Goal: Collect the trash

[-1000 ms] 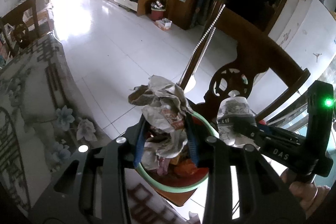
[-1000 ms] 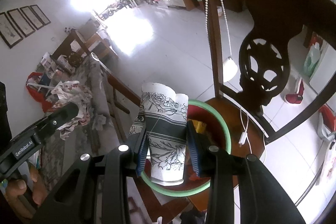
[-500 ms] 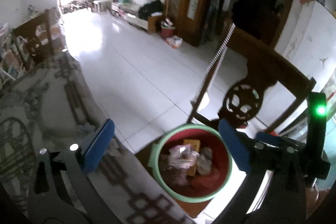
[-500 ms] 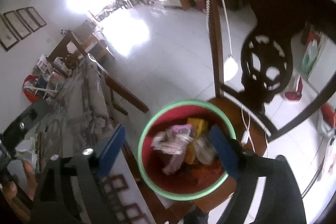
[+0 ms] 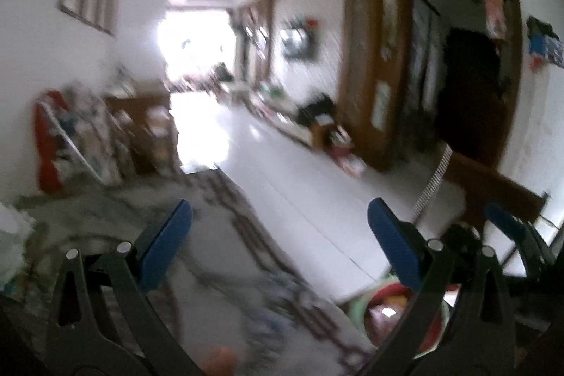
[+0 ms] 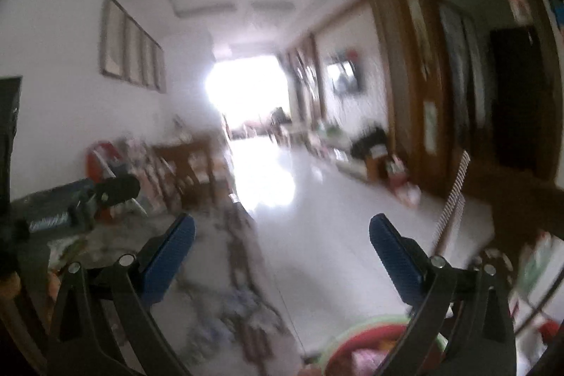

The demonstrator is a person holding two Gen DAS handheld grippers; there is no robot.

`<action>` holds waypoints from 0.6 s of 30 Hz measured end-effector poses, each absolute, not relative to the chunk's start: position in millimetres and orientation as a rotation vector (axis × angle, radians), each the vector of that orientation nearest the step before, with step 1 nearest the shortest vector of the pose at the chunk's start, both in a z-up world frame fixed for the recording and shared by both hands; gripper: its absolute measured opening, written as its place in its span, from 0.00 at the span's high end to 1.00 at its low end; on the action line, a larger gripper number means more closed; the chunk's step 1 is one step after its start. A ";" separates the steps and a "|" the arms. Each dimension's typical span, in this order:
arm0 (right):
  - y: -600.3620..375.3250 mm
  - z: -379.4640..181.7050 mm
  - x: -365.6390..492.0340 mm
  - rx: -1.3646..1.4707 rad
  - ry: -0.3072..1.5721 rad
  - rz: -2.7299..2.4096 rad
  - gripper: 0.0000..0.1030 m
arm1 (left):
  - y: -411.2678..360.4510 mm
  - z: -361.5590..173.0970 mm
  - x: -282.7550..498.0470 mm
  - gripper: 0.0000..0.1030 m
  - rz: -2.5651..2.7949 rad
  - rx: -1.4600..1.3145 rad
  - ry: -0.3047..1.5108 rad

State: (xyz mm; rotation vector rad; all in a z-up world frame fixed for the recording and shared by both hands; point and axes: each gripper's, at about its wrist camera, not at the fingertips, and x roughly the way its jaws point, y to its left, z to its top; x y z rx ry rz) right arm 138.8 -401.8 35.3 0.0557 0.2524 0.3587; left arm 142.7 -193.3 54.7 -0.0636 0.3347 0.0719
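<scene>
Both views are motion-blurred. My left gripper [image 5: 280, 240] is wide open and empty, raised over the patterned table [image 5: 218, 273]. The red basin with a green rim [image 5: 379, 310], holding crumpled trash, sits low at the right, partly behind my right finger. My right gripper [image 6: 282, 252] is wide open and empty too. The basin [image 6: 356, 346] shows at the bottom edge of the right wrist view. The other gripper [image 5: 507, 231] appears at the right of the left wrist view, and the left one [image 6: 81, 203] at the left of the right wrist view.
A dark wooden chair back [image 5: 493, 185] with a beaded cord [image 5: 433, 178] stands at the right. White tiled floor [image 5: 289, 171] runs toward a bright doorway. Cluttered shelves with a red bag [image 5: 53, 143] stand at the left. White crumpled material [image 5: 10, 235] lies at the table's left edge.
One second ago the left gripper held crumpled paper and the right a flowered paper cup over the basin. Both opened and dropped them in, then swung upward and away toward the room.
</scene>
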 end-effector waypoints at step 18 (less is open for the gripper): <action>-254.9 30.8 84.5 0.054 0.359 0.375 0.07 | -50.6 67.3 69.3 0.05 0.240 -0.128 0.371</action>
